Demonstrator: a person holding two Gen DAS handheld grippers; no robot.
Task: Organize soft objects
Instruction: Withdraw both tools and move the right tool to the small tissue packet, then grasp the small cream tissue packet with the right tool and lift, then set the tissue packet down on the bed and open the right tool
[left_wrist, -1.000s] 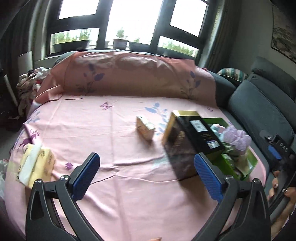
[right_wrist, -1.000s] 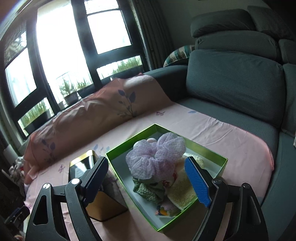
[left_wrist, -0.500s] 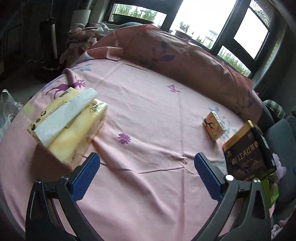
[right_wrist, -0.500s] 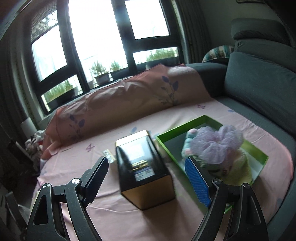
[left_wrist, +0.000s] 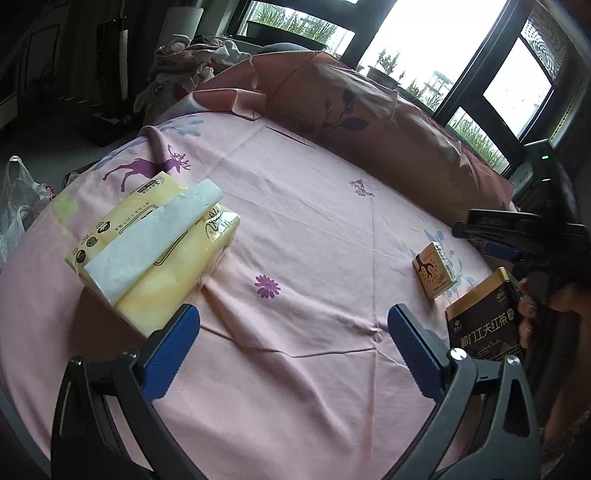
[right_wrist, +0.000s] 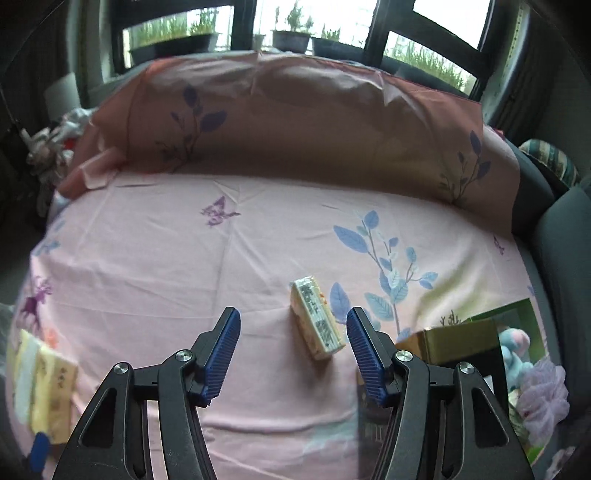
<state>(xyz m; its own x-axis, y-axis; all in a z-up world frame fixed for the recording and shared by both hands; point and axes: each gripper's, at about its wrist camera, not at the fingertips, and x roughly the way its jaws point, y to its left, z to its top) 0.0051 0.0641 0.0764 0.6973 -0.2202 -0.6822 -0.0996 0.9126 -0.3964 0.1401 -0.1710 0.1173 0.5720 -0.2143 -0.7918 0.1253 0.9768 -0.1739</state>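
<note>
A yellow tissue pack (left_wrist: 155, 251) with a white tissue sticking out lies on the pink sheet, just left of and beyond my open, empty left gripper (left_wrist: 291, 341); it also shows in the right wrist view (right_wrist: 40, 384). A small yellow pocket-tissue pack (right_wrist: 316, 319) lies between the fingers of my open right gripper (right_wrist: 291, 352), nearer the right finger and untouched; it also shows in the left wrist view (left_wrist: 436, 269). The green box (right_wrist: 517, 314) at right holds a lilac scrunchie (right_wrist: 543, 398) and a pastel plush toy (right_wrist: 517, 354).
A black-and-gold tea box (left_wrist: 484, 328) (right_wrist: 454, 339) stands between the small pack and the green box. The pink sheet (left_wrist: 314, 229) covers the surface and a long bolster (right_wrist: 295, 118) at the back. A grey sofa (right_wrist: 565, 251) is at right, clothes and a plastic bag (left_wrist: 14, 199) at left.
My left gripper has swung left from the tea box toward the yellow tissue pack. My right gripper has swung left from the green box to straddle the small tissue pack.
</note>
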